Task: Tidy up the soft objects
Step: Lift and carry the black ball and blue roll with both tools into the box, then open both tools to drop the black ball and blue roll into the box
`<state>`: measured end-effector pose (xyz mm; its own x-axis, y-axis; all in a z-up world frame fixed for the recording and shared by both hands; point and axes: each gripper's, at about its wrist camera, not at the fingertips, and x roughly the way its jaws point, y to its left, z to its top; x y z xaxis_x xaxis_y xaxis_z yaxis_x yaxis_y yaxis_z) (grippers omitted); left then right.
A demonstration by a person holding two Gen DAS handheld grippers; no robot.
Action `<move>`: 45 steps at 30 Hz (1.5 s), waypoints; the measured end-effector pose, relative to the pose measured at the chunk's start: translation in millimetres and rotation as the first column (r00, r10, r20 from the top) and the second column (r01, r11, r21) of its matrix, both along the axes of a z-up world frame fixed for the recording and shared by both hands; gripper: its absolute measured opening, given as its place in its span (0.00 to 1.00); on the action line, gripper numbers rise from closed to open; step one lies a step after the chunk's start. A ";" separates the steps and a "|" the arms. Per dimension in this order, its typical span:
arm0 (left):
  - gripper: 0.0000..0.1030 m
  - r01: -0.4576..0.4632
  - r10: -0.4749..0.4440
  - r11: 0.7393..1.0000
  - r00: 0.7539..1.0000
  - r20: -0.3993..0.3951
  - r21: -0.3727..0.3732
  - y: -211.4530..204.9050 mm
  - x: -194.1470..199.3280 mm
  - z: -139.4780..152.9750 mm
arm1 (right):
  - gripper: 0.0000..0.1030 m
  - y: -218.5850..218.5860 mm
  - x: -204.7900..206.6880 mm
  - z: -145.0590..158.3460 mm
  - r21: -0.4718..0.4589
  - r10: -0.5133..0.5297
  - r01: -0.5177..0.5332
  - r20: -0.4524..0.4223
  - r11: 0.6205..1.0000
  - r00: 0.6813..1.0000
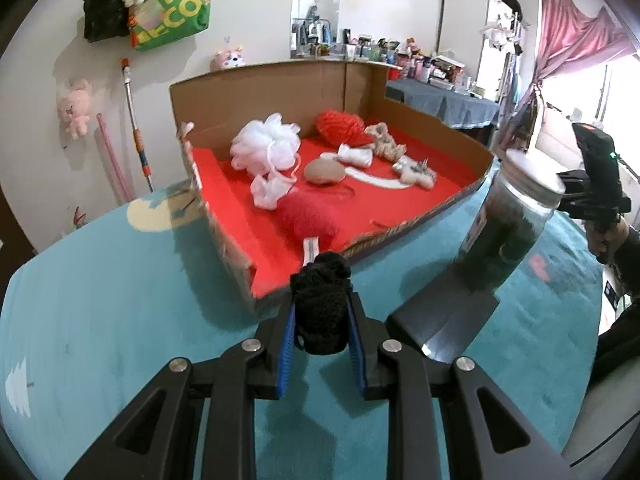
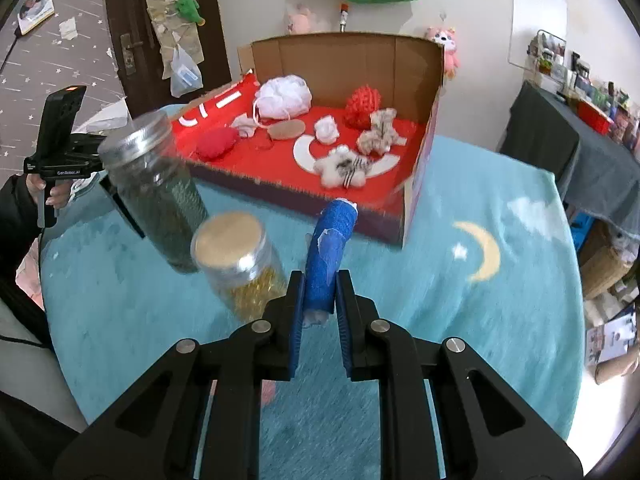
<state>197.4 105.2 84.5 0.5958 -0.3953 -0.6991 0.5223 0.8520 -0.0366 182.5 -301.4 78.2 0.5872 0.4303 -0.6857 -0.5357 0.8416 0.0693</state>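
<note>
While both tools sit above the teal-covered desk (image 1: 100,300), each has something soft clamped between its blue pads. Left tool (image 1: 321,320): jaws narrow, closed on a black crocheted piece (image 1: 322,304), which stands upright between the fingers just short of the box's open front corner. Right tool (image 2: 320,300): jaws narrow, closed on a blue rolled cloth (image 2: 329,256) with a frayed white patch; the roll sticks forward toward the near wall of the box.

Cardboard box (image 1: 280,84), red-lined, lies on the desk ahead of both tools. Inside it: white mesh bath pouf (image 1: 266,146), red yarn ball (image 1: 340,126), fuzzy red pad (image 1: 310,214), tan flat pad (image 1: 324,170), several small white and beige cloth pieces.

Two glass jars with metal lids show in the right wrist view: dark-filled jar (image 2: 154,184), blurred, left of the tool; gold-filled jar (image 2: 240,260) just beside the blue roll. Contact between jars and desk cannot be told.
</note>
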 end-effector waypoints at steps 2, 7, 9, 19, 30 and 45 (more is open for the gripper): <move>0.24 0.012 -0.012 1.000 1.000 0.004 -0.004 -3.7 4.3 5.2 | 0.14 0.6 5.9 6.1 -0.001 0.008 -0.008 0.009 1.000 1.000; 0.24 0.047 -0.047 0.999 0.999 0.002 -0.028 -19.8 20.0 17.3 | 0.14 11.0 25.6 21.0 0.004 0.050 -0.051 0.019 0.999 0.999; 0.24 0.058 -0.059 0.998 0.998 -0.013 -0.029 -29.3 28.9 20.6 | 0.14 16.9 37.0 26.4 0.012 0.070 -0.070 0.015 0.997 0.997; 0.24 0.095 -0.092 0.995 0.983 -0.160 0.010 -90.6 89.9 23.8 | 0.15 66.5 99.5 42.8 0.065 0.208 -0.201 -0.126 0.977 0.970; 0.25 0.110 -0.069 0.987 0.951 -0.302 0.120 -134.9 130.7 -11.3 | 0.16 113.1 166.2 7.2 0.002 0.181 -0.194 -0.377 0.981 0.908; 0.40 0.087 -0.032 0.984 0.946 -0.323 0.158 -140.5 144.0 -27.5 | 0.16 136.0 184.3 -12.4 -0.071 0.115 -0.162 -0.436 0.984 0.893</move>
